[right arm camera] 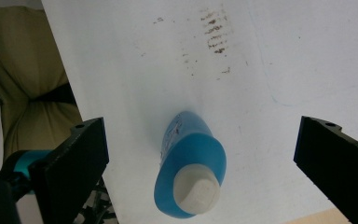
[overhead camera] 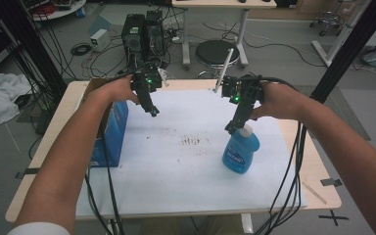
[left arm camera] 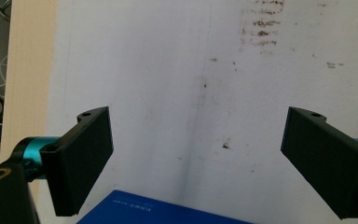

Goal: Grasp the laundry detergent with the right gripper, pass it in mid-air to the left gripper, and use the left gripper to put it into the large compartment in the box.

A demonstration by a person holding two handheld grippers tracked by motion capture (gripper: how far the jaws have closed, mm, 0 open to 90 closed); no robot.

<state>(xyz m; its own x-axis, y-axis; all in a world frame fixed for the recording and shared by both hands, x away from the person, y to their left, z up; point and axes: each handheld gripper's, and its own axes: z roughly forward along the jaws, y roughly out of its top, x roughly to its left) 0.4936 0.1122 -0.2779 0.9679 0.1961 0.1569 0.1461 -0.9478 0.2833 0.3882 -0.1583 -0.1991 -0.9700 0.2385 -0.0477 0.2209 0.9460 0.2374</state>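
A blue bottle [overhead camera: 241, 151] with a white cap stands upright on the white sheet [overhead camera: 186, 166] at the right. My right gripper [overhead camera: 235, 125] hovers just above its cap, jaws wide open. In the right gripper view the bottle [right arm camera: 191, 168] sits below and between the two spread jaws, touching neither. A blue box [overhead camera: 111, 131] stands at the table's left edge. My left gripper [overhead camera: 152, 110] hangs open above the sheet, just right of the box. In the left gripper view the blue box [left arm camera: 158, 211] shows its top edge at the bottom, and nothing lies between the jaws.
Dark smudges [overhead camera: 194, 142] mark the middle of the white sheet. The wooden table [overhead camera: 318, 171] ends close to the bottle's right. Cables trail from both grippers over the front edge. A stool [overhead camera: 217, 51] and computer towers [overhead camera: 142, 34] stand behind the table.
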